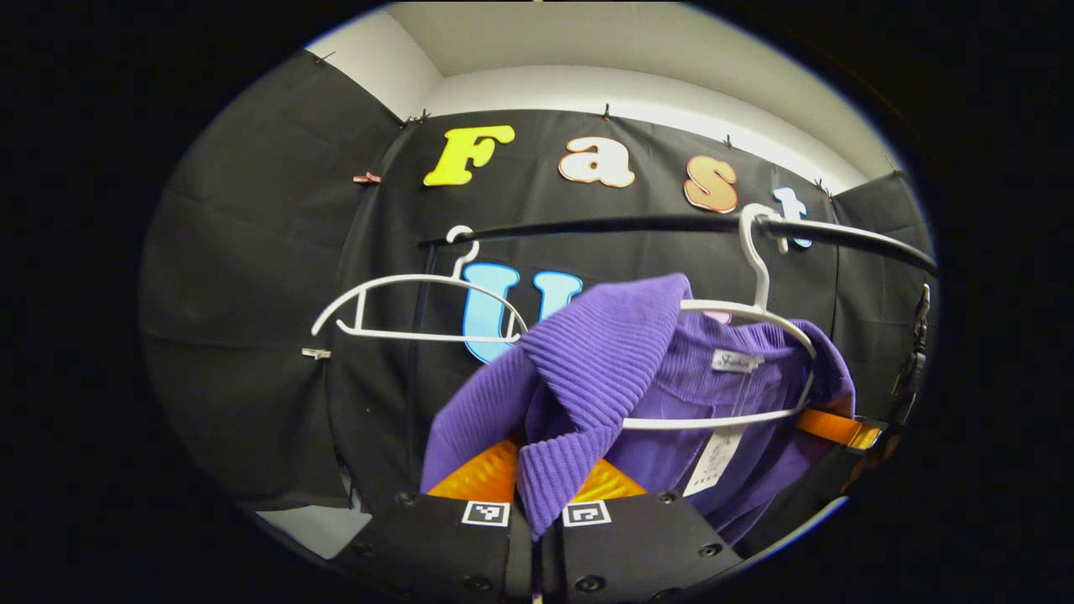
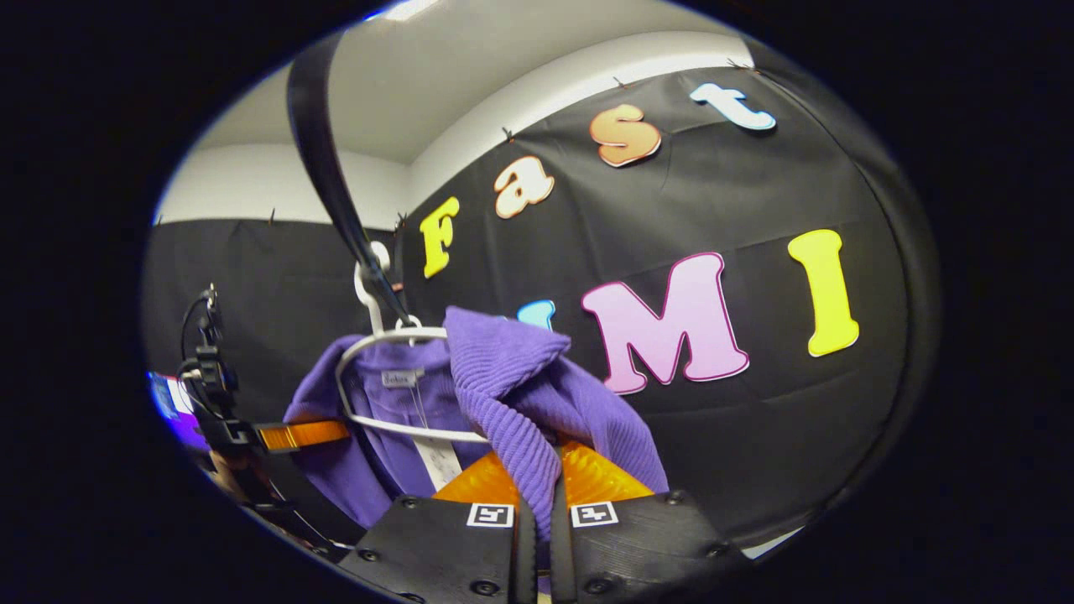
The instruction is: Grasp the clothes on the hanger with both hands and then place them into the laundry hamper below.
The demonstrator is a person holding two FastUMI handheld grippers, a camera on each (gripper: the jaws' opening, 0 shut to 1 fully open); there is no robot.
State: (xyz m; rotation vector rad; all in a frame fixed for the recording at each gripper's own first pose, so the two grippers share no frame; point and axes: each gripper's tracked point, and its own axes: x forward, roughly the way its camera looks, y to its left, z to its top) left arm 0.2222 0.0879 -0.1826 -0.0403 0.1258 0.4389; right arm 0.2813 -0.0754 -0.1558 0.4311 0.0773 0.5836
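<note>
1. Left gripper view: left hand-held gripper clamped on a fold of the purple sweater, both fingers pressed against the cloth. Sweater draped on a white hanger hooked over the black rail; an empty hanger left of the sweater.
2. Right gripper view: right hand-held gripper pinching the sweater's ribbed edge below the rail; other gripper at the sweater's far shoulder.

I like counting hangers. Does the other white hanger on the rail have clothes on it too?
No, in the left gripper view the second white hanger hangs bare on the rail, beside the one carrying the purple sweater.
</note>
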